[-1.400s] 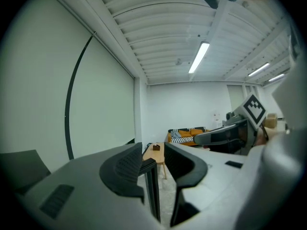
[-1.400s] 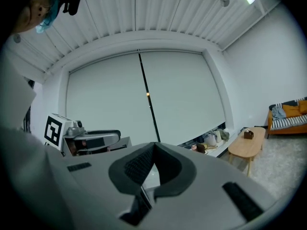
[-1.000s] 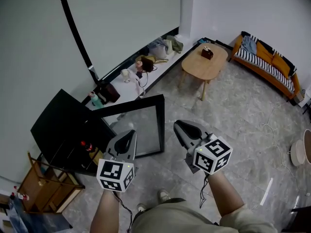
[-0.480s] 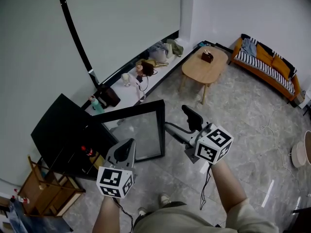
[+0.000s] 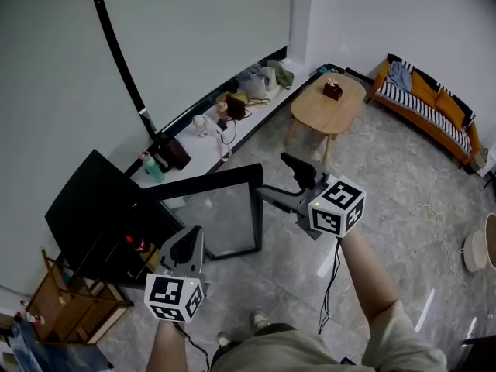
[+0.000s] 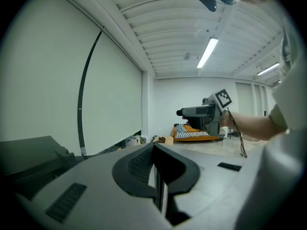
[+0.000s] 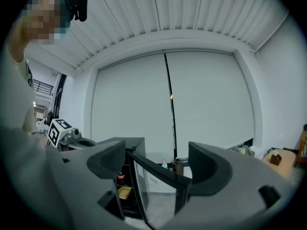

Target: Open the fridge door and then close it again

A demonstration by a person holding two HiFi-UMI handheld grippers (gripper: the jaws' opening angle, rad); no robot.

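The fridge [image 5: 101, 208] is a small black one standing on the floor [image 5: 372, 200] by the wall, and its door [image 5: 221, 215] is swung well open toward you, so what is left is most likely the closing half of the job. Your right gripper [image 5: 280, 183] has just been opening and its jaws now stand wide apart. Nothing is pinched between them, and the door's free edge [image 5: 258, 208] shows in the gap just beyond the tips. Your left gripper [image 5: 188, 242] has its jaws together, holds nothing, and hangs low in front of the fridge. Expect the door to be stiff and fairly light, swinging freely on its hinge until the seal catches. The glass panel [image 7: 156, 178] is smooth and breakable, so keep off it. Take or push the dark frame at the free edge, far from the hinge, where little force is needed. Go gently: so small a fridge could slide on this polished floor, and whatever sits on its shelves may rattle.
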